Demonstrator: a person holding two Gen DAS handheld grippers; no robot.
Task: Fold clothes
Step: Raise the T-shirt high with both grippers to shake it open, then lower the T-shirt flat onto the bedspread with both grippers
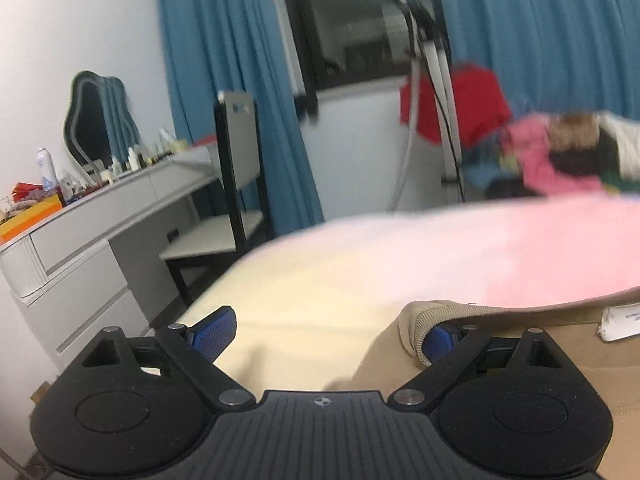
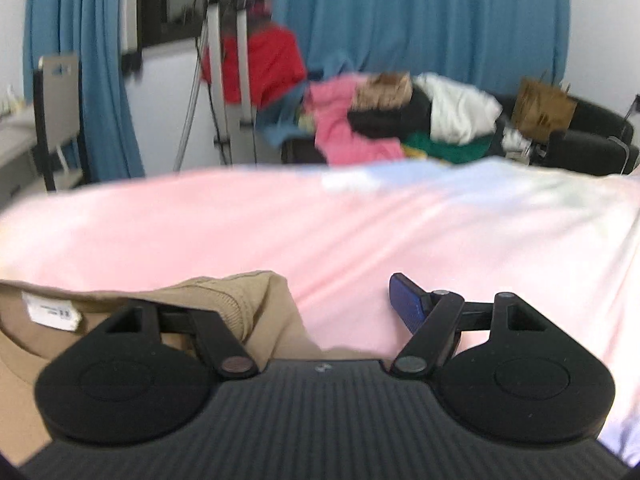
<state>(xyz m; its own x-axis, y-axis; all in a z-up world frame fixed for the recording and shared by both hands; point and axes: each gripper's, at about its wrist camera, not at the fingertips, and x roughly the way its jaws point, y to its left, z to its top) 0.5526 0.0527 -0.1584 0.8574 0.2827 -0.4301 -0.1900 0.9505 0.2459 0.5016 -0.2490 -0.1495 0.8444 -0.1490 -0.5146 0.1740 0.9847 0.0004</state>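
Note:
A tan shirt (image 1: 500,360) with a ribbed collar and a white neck label lies on the pale pink and cream bed sheet (image 1: 400,256). My left gripper (image 1: 326,338) is open; its right fingertip sits under the collar's left end, its left finger is over bare sheet. In the right wrist view the same tan shirt (image 2: 224,312) lies at lower left. My right gripper (image 2: 316,304) is open; its left finger is hidden under the collar's right end, its right blue pad (image 2: 406,300) is over the sheet (image 2: 360,224).
A heap of clothes (image 2: 400,120) lies on a dark sofa beyond the bed. A tripod (image 2: 224,80) with a red garment stands by blue curtains (image 2: 420,16). A grey dresser (image 1: 100,224) and a chair (image 1: 236,184) stand to the left.

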